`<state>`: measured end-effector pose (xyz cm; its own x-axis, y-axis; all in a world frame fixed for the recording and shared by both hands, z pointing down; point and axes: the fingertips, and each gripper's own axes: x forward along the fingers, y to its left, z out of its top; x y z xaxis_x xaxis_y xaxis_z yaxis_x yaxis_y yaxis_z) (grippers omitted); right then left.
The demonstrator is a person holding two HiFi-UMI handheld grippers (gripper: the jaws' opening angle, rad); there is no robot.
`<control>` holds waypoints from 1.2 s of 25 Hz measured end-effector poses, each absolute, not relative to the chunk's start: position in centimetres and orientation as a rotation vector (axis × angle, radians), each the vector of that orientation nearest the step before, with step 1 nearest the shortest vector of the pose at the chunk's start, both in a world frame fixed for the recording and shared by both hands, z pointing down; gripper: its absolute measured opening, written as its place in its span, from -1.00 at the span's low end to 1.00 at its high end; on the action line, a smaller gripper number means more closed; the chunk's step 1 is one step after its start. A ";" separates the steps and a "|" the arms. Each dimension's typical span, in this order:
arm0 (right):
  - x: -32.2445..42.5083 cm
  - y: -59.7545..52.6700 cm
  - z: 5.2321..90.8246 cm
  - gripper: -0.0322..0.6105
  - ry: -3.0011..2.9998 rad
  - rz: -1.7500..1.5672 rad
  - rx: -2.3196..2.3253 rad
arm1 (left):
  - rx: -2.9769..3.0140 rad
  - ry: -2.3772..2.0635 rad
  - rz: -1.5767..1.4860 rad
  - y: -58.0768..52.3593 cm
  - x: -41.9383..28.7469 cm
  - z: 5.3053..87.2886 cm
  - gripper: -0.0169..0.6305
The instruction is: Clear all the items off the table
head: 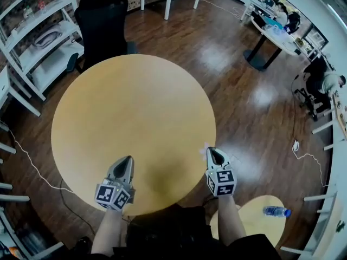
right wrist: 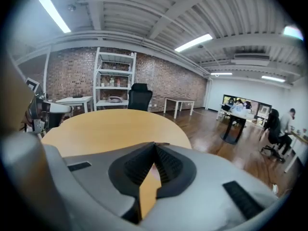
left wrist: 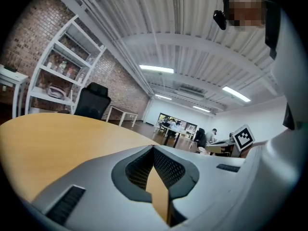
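The round wooden table point(head: 130, 107) has a bare top in every view. My left gripper point(head: 126, 161) hovers over the table's near edge, shut, with nothing between its jaws point(left wrist: 153, 148). My right gripper point(head: 214, 151) is at the table's near right edge, its jaws closed together point(right wrist: 155, 144). A small pale thin scrap point(head: 204, 150) sticks out beside its tip, and a pale pinkish patch point(right wrist: 155, 170) shows under the closed jaws. I cannot tell what the scrap is.
A black office chair point(head: 102, 23) stands at the table's far side, with white shelves point(head: 38, 42) to its left. A small round wooden stool point(head: 260, 218) at my right carries a water bottle point(head: 276, 211). A white cable point(head: 32, 164) lies on the floor. People sit at a desk point(head: 282, 34) far right.
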<state>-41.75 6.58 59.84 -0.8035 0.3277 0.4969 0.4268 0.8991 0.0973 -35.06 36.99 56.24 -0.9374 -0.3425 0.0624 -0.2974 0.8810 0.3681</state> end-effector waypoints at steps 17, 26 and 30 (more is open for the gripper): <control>-10.0 -15.6 54.8 -0.88 -2.652 -0.095 0.598 | 1.550 -2.590 -0.452 15.0 -30.6 51.1 -0.95; 5.2 -26.6 54.1 -0.88 -2.584 0.032 1.047 | 1.921 -2.374 -0.363 -1.7 -24.6 48.7 -0.95; 10.1 -30.7 52.9 -0.88 -2.577 0.020 1.171 | 2.055 -2.312 -0.326 -9.5 -20.7 47.2 -0.95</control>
<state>10.05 -30.72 52.90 -0.6179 -0.7331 0.2840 -0.7375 0.6657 0.1137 -20.75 -9.51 47.16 -0.1266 -0.9852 -0.1153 -0.9786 0.1051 0.1768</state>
